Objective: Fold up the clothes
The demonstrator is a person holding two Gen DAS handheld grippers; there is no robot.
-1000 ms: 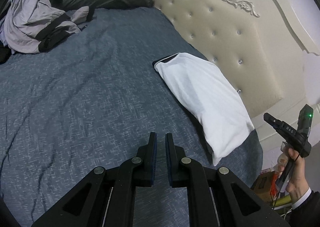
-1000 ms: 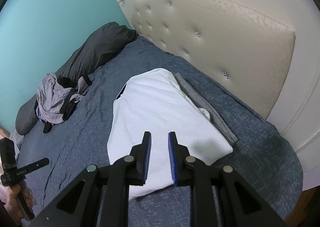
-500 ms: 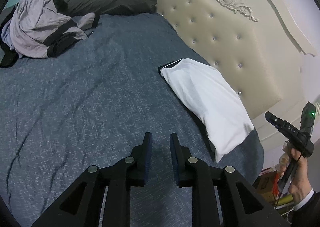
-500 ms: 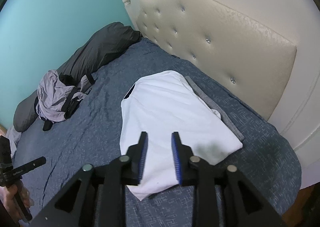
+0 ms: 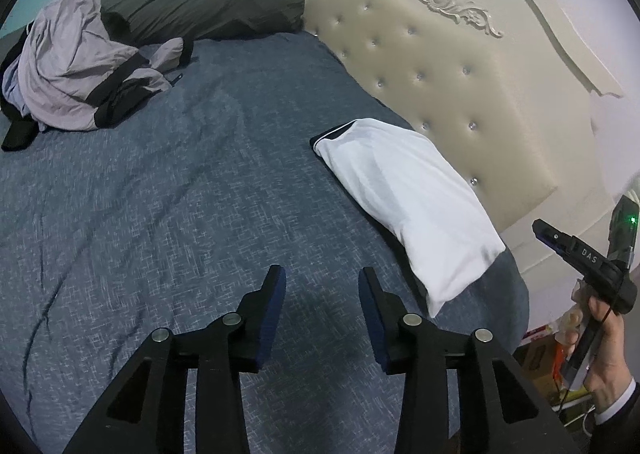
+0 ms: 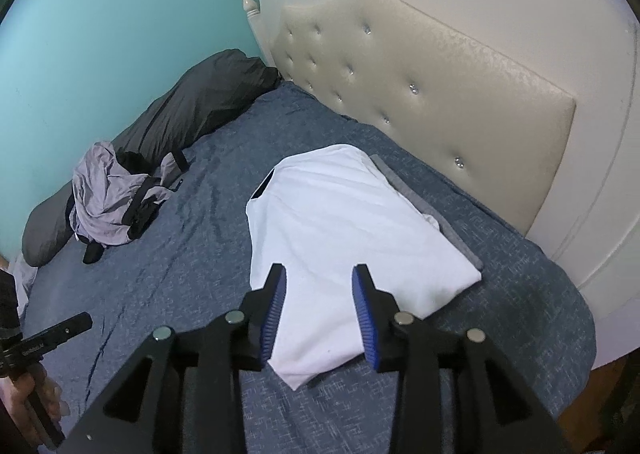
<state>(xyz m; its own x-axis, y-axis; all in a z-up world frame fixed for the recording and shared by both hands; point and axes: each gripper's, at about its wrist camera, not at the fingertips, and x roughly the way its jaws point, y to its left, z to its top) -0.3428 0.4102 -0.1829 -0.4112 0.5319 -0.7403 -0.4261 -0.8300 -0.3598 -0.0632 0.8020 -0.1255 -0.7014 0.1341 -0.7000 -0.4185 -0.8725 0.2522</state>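
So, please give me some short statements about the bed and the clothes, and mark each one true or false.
1. The white folded garment lies near the headboard. True.
2. The left gripper holds the white garment. False: its opening jaws have nothing between them, only the blue bedspread below.
3. The crumpled lilac garment lies unfolded beside the dark pillow. True.
4. The lilac garment lies on top of the white one. False: they lie well apart.

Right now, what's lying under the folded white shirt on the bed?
A grey folded cloth sticks out from under the white shirt along the headboard side, on the blue bedspread. How far it reaches beneath, or whether anything else is there, is covered.
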